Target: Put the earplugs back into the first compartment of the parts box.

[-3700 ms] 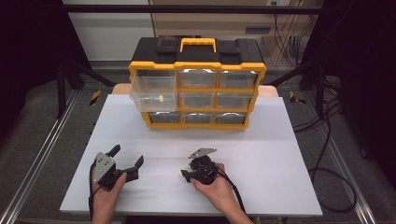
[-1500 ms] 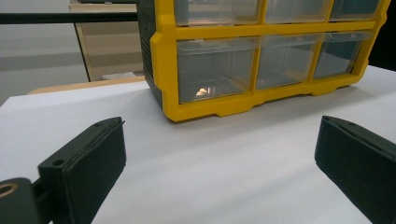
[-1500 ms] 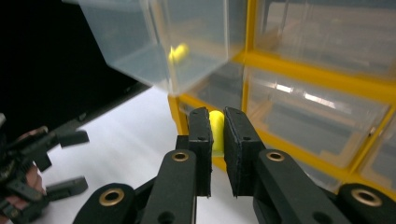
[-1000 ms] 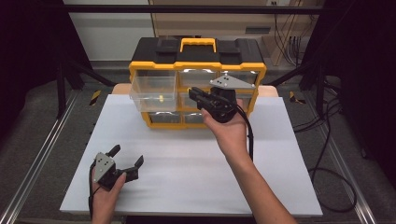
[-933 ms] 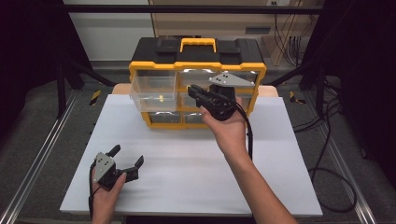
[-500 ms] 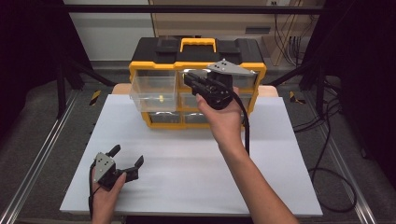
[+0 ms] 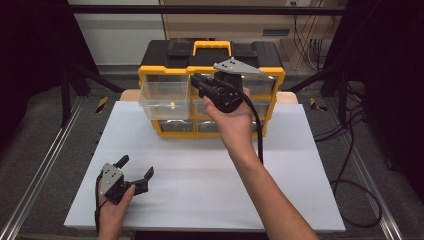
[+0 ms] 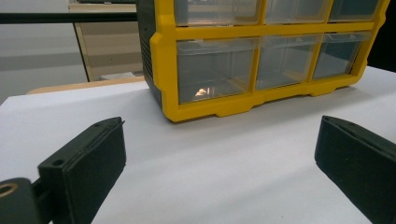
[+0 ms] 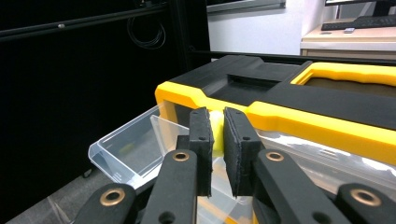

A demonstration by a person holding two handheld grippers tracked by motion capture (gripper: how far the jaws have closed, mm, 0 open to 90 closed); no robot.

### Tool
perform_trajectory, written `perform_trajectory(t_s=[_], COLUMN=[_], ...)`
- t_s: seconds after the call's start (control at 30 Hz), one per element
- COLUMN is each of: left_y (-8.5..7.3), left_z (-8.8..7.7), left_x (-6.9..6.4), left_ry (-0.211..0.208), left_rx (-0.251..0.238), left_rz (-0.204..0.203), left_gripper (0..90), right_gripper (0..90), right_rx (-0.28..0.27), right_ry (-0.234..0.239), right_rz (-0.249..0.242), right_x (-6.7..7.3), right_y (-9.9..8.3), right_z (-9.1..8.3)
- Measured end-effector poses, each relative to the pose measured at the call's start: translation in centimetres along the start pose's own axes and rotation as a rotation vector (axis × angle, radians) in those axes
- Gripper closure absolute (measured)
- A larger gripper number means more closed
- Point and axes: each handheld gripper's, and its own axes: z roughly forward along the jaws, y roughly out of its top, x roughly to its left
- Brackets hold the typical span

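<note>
Carefully now: keep the right gripper (image 9: 215, 112) level and steady just above the pulled-out drawer (image 7: 165, 95), jaws pinched almost together, barely a slit left between. Hard to tell whether the pale yellow in that slit is something pinched or merely the frame of the organizer (image 7: 170, 52) behind, so best treated as a possible load; no jolts. With a piece in the grip, probably wisest to bring the tips squarely over the middle of the drawer, well inside the clear walls, sink close to the floor, and only then ease open. With nothing gripped and the drawer due to go back, better to press flat on the front wall, straight in and not at a corner, to avoid skewing in the slot. Leave the left gripper (image 7: 136, 166) resting on the white table (image 7: 200, 175), jaws spread wide, grasping nothing, well apart from the work. As for containers: top-left drawer drawn out of the yellow-and-black organizer at the far side of the table, one small yellow piece (image 7: 172, 105) lying on its floor near the middle. Other clear drawers pushed in, a small glinting bit (image 8: 201, 92) visible in the bottom-left drawer (image 8: 215, 60), contents of the rest too dim to make out.
</note>
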Motion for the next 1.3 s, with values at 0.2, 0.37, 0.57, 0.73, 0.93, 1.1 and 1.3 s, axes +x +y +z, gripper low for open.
perform_trajectory(t_s=[0.2,0.37,0.57,0.73,0.93,1.1,1.3], left_y=[0.0,0.0,0.0,0.0,0.0,0.0,0.0], left_z=[0.0,0.0,0.0,0.0,0.0,0.0,0.0], left_x=[0.0,0.0,0.1,0.1,0.1,0.1,0.1], left_ry=[0.000,0.001,0.000,0.001,-0.001,0.000,0.001], left_rx=[0.000,-0.001,-0.001,-0.001,-0.001,-0.001,-0.003], left_rz=[0.000,-0.001,-0.003,-0.002,-0.001,-0.002,-0.005], left_gripper=[1.9,1.9,1.9,1.9,1.9,1.9,1.9], right_gripper=[82.2,82.1,82.0,82.0,81.7,81.6,81.3], right_rx=[0.012,0.024,0.028,0.032,0.041,0.050,0.059], right_ry=[0.016,0.020,0.029,0.039,0.048,0.051,0.048], right_rz=[-0.025,-0.037,-0.037,-0.045,-0.049,-0.054,-0.060], right_x=[0.7,1.2,1.5,1.8,2.0,2.2,2.3], right_y=[0.0,-0.3,-0.4,-0.5,-0.5,-0.6,-0.7], right_z=[0.6,1.1,1.4,1.6,1.9,2.2,2.7])
